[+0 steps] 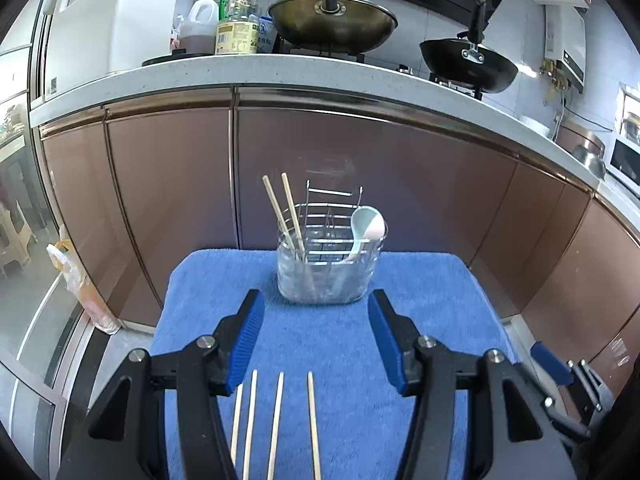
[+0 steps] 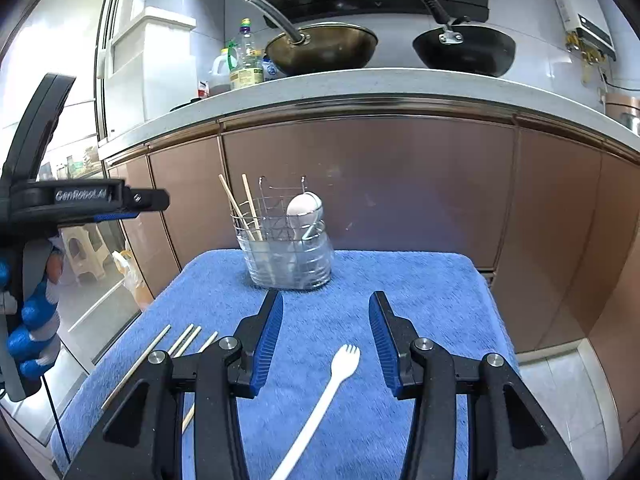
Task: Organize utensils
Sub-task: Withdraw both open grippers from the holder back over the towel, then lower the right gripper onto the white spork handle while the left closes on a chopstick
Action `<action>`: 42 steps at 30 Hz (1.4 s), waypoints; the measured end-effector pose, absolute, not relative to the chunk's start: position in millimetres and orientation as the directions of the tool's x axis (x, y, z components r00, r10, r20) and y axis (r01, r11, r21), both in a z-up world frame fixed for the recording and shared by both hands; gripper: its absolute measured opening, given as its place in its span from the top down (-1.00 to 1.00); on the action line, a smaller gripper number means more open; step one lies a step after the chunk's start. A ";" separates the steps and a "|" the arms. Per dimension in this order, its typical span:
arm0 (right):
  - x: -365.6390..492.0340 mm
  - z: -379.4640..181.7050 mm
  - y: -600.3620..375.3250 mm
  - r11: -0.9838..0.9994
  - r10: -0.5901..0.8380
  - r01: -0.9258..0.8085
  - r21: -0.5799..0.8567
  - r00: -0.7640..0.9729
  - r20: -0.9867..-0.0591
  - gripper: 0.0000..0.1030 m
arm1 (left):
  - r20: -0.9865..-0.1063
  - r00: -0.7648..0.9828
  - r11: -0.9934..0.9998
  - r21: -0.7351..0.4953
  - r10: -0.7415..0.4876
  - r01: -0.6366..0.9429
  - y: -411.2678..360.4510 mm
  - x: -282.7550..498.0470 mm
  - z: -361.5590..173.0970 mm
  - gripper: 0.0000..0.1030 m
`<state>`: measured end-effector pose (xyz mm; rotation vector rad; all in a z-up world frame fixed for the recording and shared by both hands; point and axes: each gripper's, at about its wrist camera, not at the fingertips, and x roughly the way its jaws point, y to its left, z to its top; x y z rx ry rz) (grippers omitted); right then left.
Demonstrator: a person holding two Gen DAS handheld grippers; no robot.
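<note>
A wire utensil holder (image 1: 329,264) (image 2: 288,246) stands at the far edge of a blue towel (image 1: 320,340) (image 2: 420,300). Two chopsticks (image 1: 289,216) (image 2: 244,210) and a white spoon (image 1: 367,226) (image 2: 304,210) stick up out of it. Several loose chopsticks (image 1: 278,424) (image 2: 186,338) lie on the towel, below my left gripper (image 1: 316,304), which is open and holds nothing. A white plastic fork (image 2: 324,396) lies on the towel between the fingers of my open right gripper (image 2: 326,304), untouched. The left gripper's body (image 2: 60,200) and a blue-gloved hand show at the left of the right wrist view.
Brown cabinet doors (image 1: 360,168) rise just behind the towel under a pale counter (image 1: 240,68). On the counter stand two woks (image 1: 332,20) (image 2: 464,50) and oil bottles (image 1: 238,16). A plastic bag (image 1: 76,280) sits on the floor at the left.
</note>
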<state>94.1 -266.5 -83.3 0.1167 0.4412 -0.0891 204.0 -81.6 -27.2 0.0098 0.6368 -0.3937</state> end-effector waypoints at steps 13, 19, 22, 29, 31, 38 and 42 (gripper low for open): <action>57.7 -76.5 -264.3 0.982 -0.082 0.146 0.121 0.904 -0.420 0.12 | -0.554 0.768 0.942 -0.101 -0.321 0.321 -40.3 157.4 -16.4 -0.01; 47.0 -72.1 -263.1 0.982 -0.076 0.138 0.125 0.910 -0.408 0.08 | -0.552 0.774 0.946 -0.097 -0.309 0.308 -30.3 147.0 -16.9 -0.01; 43.9 -71.7 -264.0 0.983 -0.071 0.133 0.126 0.911 -0.406 0.07 | -0.554 0.777 0.950 -0.093 -0.299 0.299 -27.4 142.6 -18.7 -0.01; 40.0 -74.1 -267.0 0.983 -0.066 0.129 0.127 0.908 -0.413 0.07 | -0.558 0.783 0.954 -0.060 -0.275 0.293 -28.0 136.3 -21.1 -0.01; 40.1 -75.7 -268.7 0.983 -0.066 0.130 0.127 0.906 -0.418 0.07 | -0.557 0.784 0.955 -0.057 -0.273 0.291 -27.7 135.8 -21.4 -0.01; 43.8 -81.5 -278.2 0.981 -0.035 0.113 0.155 0.900 -0.435 0.07 | -0.579 0.773 0.960 -0.067 -0.260 0.273 -21.3 144.7 -24.5 -0.01; 49.4 -82.5 -276.9 0.982 -0.012 0.094 0.162 0.895 -0.446 0.08 | -0.611 0.747 0.959 -0.073 -0.261 0.274 -14.6 152.0 -34.5 -0.01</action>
